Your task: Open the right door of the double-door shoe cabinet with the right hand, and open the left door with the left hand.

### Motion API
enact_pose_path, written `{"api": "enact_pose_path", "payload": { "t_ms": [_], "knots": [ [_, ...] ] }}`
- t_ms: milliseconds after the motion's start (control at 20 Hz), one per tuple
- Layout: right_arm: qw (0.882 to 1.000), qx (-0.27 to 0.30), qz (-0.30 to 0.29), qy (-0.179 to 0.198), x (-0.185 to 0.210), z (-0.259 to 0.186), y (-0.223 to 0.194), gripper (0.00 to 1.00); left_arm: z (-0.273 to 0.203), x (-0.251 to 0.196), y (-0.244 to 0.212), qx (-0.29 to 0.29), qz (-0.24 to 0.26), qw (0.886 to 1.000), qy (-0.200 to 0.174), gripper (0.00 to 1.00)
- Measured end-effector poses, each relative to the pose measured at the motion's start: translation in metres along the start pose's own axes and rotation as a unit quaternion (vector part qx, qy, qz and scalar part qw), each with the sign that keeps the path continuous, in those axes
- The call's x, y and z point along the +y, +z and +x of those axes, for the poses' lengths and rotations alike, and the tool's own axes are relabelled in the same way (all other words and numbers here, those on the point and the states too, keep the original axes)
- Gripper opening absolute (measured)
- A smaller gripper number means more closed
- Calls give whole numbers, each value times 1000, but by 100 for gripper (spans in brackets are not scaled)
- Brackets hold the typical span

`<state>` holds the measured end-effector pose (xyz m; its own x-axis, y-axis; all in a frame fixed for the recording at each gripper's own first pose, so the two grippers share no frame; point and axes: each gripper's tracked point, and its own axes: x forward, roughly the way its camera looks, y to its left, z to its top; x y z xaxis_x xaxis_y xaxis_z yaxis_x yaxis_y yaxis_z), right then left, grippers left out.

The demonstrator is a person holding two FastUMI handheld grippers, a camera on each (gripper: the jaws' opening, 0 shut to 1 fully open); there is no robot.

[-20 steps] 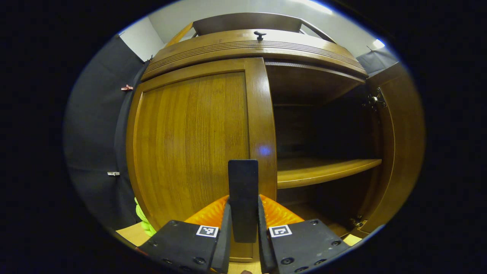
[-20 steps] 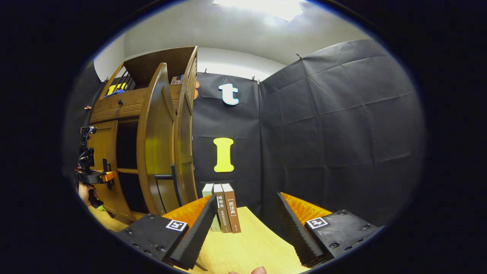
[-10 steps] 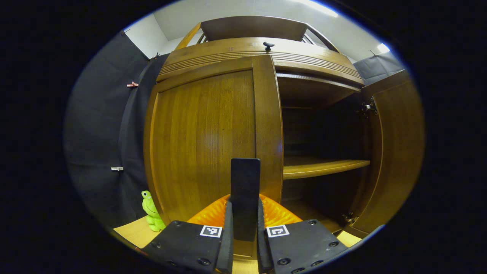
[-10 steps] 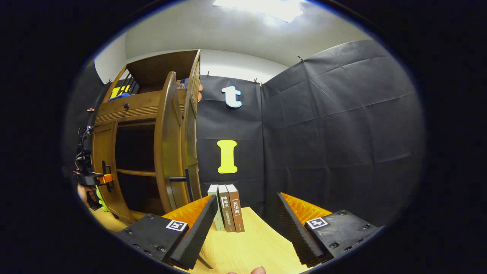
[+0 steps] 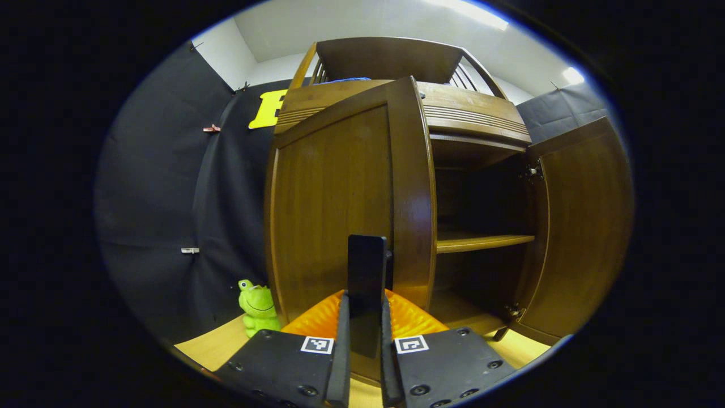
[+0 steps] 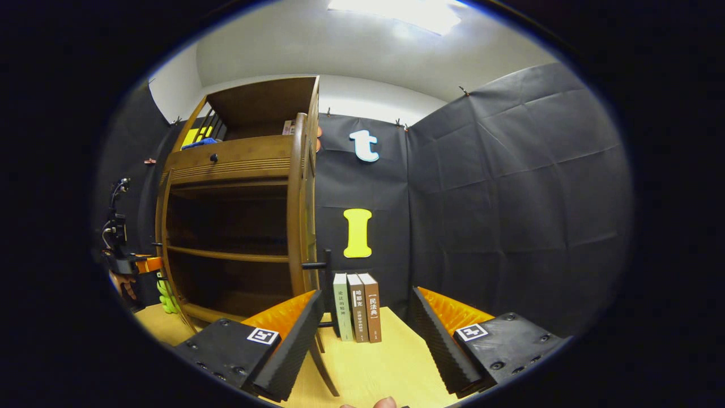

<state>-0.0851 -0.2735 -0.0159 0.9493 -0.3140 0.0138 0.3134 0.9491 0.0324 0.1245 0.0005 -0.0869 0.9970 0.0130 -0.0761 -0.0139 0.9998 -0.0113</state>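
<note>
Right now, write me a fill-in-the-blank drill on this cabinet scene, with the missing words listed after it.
1. The left gripper is shut on the left door's ____.
2. The right gripper has its jaws ____.
3. Beside the cabinet, ____ books stand upright on the table.
4. The green toy by the left door is a ____.

Missing words: handle; open; three; frog

The brown wooden shoe cabinet [image 5: 470, 113] stands on the surface. Its right door [image 5: 578, 226] is swung wide open. Its left door [image 5: 340, 198] stands partly open, its dark vertical handle [image 5: 367, 277] near the free edge.
</note>
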Motion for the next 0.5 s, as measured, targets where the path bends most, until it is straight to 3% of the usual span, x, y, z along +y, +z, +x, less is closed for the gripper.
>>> {"api": "enact_pose_path", "payload": {
  "t_ms": [500],
  "knots": [
    [999,11,30,40,56,-15,-1,100,-42,47,2,1,0,1000,17,20]
  ]
}}
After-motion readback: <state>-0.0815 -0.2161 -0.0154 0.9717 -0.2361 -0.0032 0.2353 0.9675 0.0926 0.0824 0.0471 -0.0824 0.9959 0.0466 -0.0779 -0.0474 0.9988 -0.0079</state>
